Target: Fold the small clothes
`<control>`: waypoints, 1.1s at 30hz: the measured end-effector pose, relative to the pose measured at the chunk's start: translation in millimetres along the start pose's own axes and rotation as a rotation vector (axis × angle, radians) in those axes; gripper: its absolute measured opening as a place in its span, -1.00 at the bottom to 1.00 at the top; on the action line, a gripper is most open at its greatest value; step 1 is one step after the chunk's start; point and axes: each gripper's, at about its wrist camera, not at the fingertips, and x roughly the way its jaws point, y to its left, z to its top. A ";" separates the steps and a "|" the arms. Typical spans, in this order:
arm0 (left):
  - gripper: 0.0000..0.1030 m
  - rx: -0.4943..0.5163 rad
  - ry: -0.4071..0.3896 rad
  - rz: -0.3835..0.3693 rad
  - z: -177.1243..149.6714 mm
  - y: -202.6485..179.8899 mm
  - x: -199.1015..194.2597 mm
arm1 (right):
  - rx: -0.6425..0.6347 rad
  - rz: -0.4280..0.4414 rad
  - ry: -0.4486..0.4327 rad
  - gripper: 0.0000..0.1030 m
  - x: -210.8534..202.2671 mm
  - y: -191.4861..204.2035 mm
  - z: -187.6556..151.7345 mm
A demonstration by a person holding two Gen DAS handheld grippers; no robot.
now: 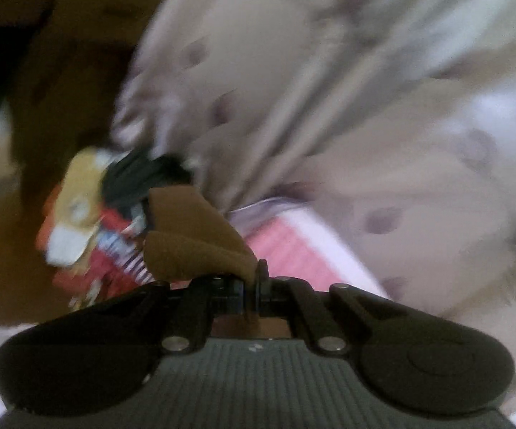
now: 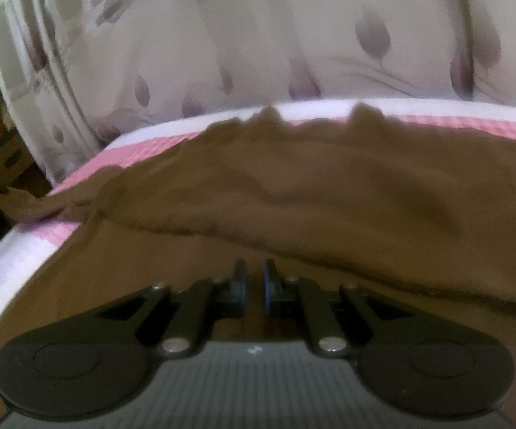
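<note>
The left gripper has its fingers pressed together on a fold of the brown garment; the cloth bunches up in front of the fingers and a strip of it hangs down between them; the left view is badly smeared, so the finer detail of the grip cannot be read. Beyond that fold lies a pink bed cover with a white border; to its left sits a heap of mixed clothes, red, yellow and black, possibly on the floor. In the right view the right gripper has its fingers nearly closed, a narrow gap between them, over the near edge of the brown garment; whether they pinch the cloth cannot be told. The garment lies spread and wrinkled across the pink bed cover; a pale curtain printed with purple buds hangs behind the bed.
</note>
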 end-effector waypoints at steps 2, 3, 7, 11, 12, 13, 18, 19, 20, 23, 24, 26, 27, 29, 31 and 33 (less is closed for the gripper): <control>-0.92 0.067 -0.020 -0.063 -3.8 -39.9 -14.6 | 0.045 0.018 -0.010 -0.82 -1.5 -8.0 1.8; -0.92 0.095 -0.025 -0.094 -6.8 -59.2 -20.2 | 0.069 0.025 -0.017 -0.82 -2.6 -11.9 2.6; -0.92 0.182 0.003 -0.252 -29.3 -144.8 -37.6 | 0.168 0.066 -0.066 -0.82 -10.1 -29.3 4.4; -0.92 0.252 0.100 -0.399 -74.6 -230.1 -35.4 | 0.273 0.100 -0.122 -0.82 -18.9 -48.4 5.1; -0.92 0.279 0.128 -0.429 -91.7 -253.9 -32.5 | 0.299 0.107 -0.135 -0.82 -21.3 -53.1 5.1; -0.92 0.304 0.149 -0.451 -106.6 -272.6 -30.1 | 0.320 0.115 -0.146 -0.82 -23.8 -57.0 5.2; -0.92 0.399 0.269 -0.548 -193.2 -347.6 -5.1 | 0.388 0.164 -0.207 -0.82 -39.5 -73.7 5.1; -0.92 0.422 0.290 -0.555 -212.3 -357.7 1.6 | 0.399 0.169 -0.218 -0.82 -42.0 -77.5 4.8; -0.92 0.442 0.317 -0.560 -230.3 -366.8 9.2 | 0.414 0.171 -0.228 -0.82 -44.2 -82.5 4.6; -0.92 0.473 0.404 -0.561 -275.9 -381.1 37.2 | 0.444 0.165 -0.247 -0.82 -47.8 -96.8 3.8; -0.92 0.474 0.425 -0.561 -286.2 -383.9 46.4 | 0.456 0.165 -0.255 -0.82 -49.1 -101.5 3.1; -0.92 0.482 0.458 -0.566 -306.6 -386.9 59.2 | 0.483 0.174 -0.266 -0.82 -51.2 -110.6 0.6; -0.92 0.496 0.469 -0.574 -317.2 -388.5 63.8 | 0.493 0.175 -0.271 -0.81 -52.0 -114.3 -0.5; -0.91 0.512 0.496 -0.605 -331.3 -385.8 68.5 | 0.517 0.183 -0.281 -0.81 -53.2 -121.6 -3.9; -0.80 0.533 0.500 -0.633 -342.9 -382.7 70.3 | 0.541 0.200 -0.285 -0.81 -53.3 -128.4 -6.9; -0.16 0.560 0.517 -0.658 -353.4 -381.0 71.9 | 0.578 0.230 -0.291 -0.81 -51.7 -135.3 -8.9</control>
